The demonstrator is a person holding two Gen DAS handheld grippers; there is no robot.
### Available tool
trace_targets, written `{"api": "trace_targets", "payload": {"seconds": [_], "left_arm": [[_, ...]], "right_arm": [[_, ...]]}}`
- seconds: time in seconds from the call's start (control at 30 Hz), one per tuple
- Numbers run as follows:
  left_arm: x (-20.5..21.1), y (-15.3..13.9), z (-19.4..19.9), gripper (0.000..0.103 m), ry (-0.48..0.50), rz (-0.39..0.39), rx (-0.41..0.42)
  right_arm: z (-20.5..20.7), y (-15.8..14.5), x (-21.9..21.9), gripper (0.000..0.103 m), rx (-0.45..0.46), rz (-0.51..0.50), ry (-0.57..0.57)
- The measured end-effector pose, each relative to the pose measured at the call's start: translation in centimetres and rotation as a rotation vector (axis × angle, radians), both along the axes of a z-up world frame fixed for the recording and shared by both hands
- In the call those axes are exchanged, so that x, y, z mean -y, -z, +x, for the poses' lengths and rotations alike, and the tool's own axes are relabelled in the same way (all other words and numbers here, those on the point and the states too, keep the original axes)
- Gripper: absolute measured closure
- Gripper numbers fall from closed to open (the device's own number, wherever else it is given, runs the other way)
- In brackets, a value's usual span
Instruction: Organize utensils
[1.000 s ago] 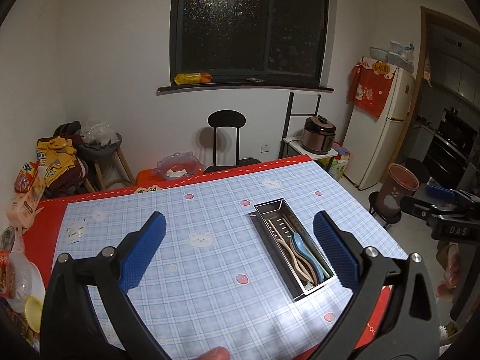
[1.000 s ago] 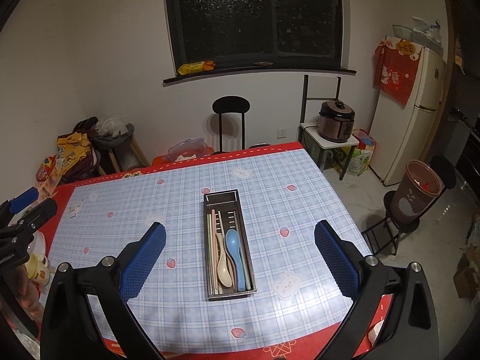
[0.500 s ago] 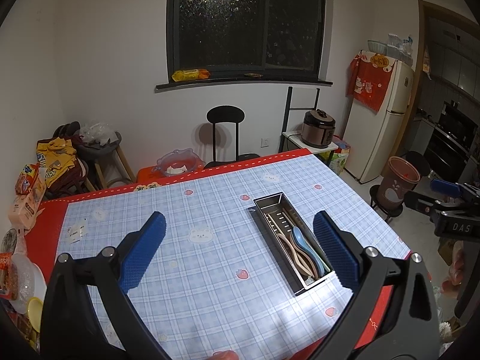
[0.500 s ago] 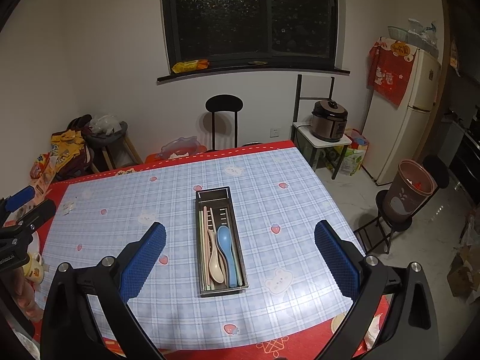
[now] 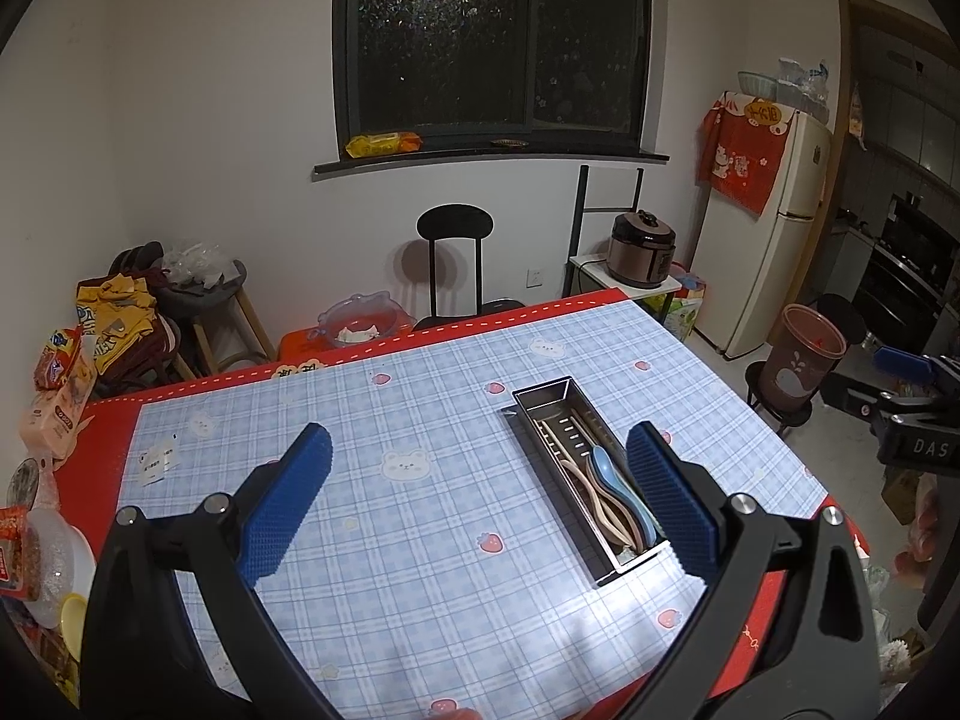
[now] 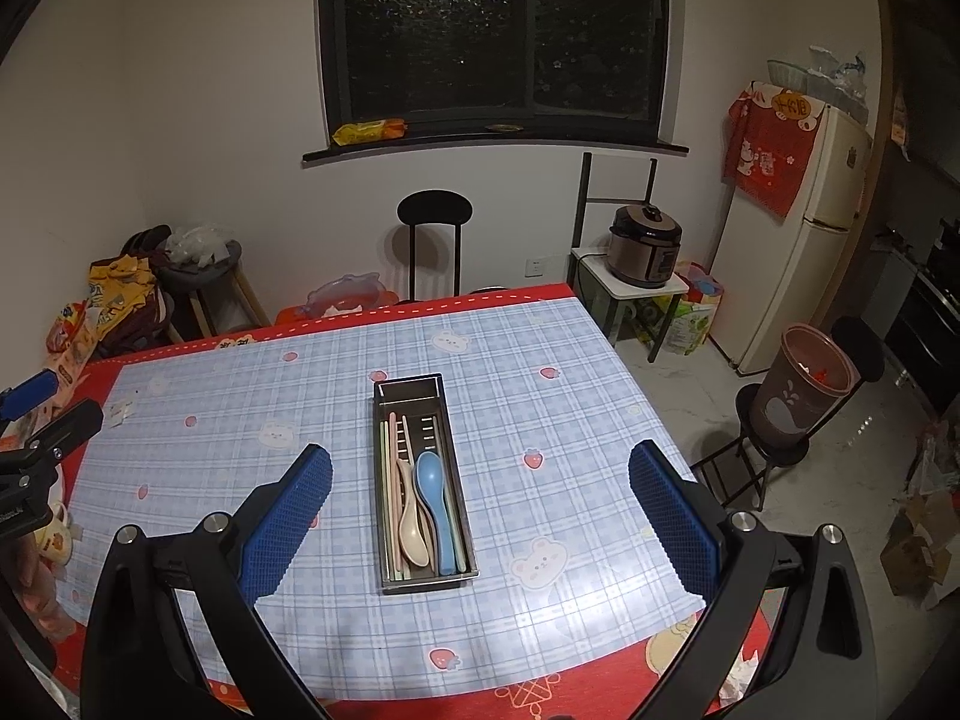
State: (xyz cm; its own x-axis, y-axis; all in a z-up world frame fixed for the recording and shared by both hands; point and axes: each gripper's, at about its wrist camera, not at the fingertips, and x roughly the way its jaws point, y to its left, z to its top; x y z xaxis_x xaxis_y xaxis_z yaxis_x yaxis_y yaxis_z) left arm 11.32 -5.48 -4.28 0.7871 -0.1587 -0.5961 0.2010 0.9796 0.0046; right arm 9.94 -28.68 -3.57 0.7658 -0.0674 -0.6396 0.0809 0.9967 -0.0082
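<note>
Fingers of both the left gripper (image 5: pixel 478 483) and right gripper (image 6: pixel 480 483) spread wide, empty. The utensil tray (image 6: pixel 423 483) lies mid-frame between the right's fingers, spoons (image 6: pixel 429 495) inside.

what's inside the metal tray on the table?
Rectangular metal tray holds a blue spoon, a beige spoon and pale chopsticks. Whatever lies beneath them is covered.

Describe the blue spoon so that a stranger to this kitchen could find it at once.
Start at the table with the blue checked cloth under the dark window. Near its middle lies a narrow steel tray holding utensils. The blue spoon lies lengthwise in it, bowl toward the window; it is the only blue piece, next to a beige spoon and pale chopsticks.
</note>
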Motion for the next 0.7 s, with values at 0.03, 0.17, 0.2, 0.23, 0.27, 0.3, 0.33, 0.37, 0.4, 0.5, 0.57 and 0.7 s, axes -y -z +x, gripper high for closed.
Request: {"api": "trace_targets", "payload": {"seconds": [0.03,0.17,0.2,0.23,0.27,0.3,0.33,0.37,0.4,0.5,0.57,0.7], "left_arm": [[0.00,0.00,-0.01,0.006,-0.001,0.001,0.000],[-0.01,0.03,0.03,0.006,-0.001,0.001,-0.001],[-0.06,0.02,0.02,0.006,0.000,0.000,0.000],[-0.13,0.05,-0.01,0.006,0.000,0.000,0.002],[-0.13,0.04,0.00,0.006,0.000,0.001,0.002],[-0.17,0.06,0.03,0.006,0.001,0.001,0.004],[-0.28,0.05,0.07,0.006,0.002,0.001,0.006],[-0.35,0.06,0.10,0.006,0.002,0.001,0.006],[-0.42,0.08,0.13,0.006,0.002,-0.001,0.006],[-0.56,0.20,0.08,0.006,0.008,-0.007,0.002],[-0.65,0.25,0.10,0.006,0.011,-0.012,-0.001],[-0.76,0.34,0.13,0.006,0.005,-0.009,-0.004]], "right_arm": [[-0.01,0.05,0.01,0.006,0.000,-0.001,0.001],[0.03,0.23,-0.12,0.006,-0.006,-0.009,0.001],[0.03,0.23,-0.15,0.006,-0.006,-0.009,0.000],[0.02,0.25,-0.19,0.006,-0.006,-0.010,0.000],[0.00,0.26,-0.21,0.006,-0.006,-0.010,0.001],[-0.01,0.26,-0.22,0.006,-0.007,-0.010,0.001],[-0.02,0.27,-0.23,0.006,-0.007,-0.010,0.001],[-0.01,0.29,-0.24,0.006,-0.007,-0.010,0.002],[0.00,0.26,-0.23,0.006,-0.006,-0.010,0.001],[-0.06,0.38,-0.15,0.006,-0.009,-0.011,0.002],[-0.06,0.52,-0.09,0.006,-0.011,-0.014,0.002],[-0.05,0.64,0.19,0.006,-0.014,-0.014,0.003]]}}
